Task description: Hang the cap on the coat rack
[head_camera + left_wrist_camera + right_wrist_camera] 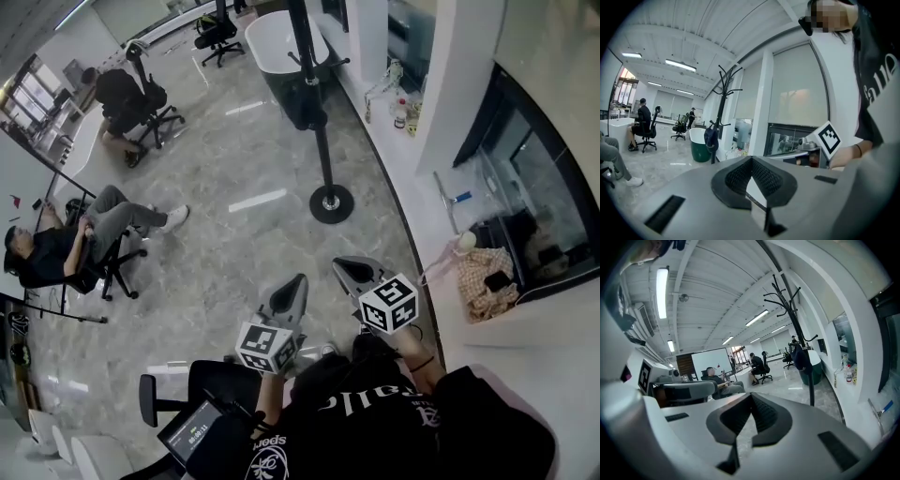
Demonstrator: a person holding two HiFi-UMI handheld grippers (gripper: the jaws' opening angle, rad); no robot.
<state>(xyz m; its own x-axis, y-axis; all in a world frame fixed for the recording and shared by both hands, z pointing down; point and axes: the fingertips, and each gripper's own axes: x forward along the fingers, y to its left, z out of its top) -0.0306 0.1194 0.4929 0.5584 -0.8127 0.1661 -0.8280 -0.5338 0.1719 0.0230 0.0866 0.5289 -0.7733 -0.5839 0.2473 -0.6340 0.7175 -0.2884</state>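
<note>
Your left gripper (751, 160), right gripper (751, 397): both closed, empty. Cap (800, 357) already on coat rack (787, 301), far ahead, well apart; right gripper nearer, I'd judge.

The cap (711, 139) is dark blue, the coat rack (723, 101) black, the tub (700, 151) dark green with a white rim, the floor (234, 244) grey marbled.

Head view: the black metal coat rack (322, 141) runs out of the upper edge, so its hooks are cut off. Its pole partly covers the white oval bathtub (267, 37) behind it. Small bottles (403, 111) on the white window ledge (380, 150) are too small to identify. Left gripper view: the dark cap (711, 138) hangs on the rack, too small to tell which hook carries it.
</note>
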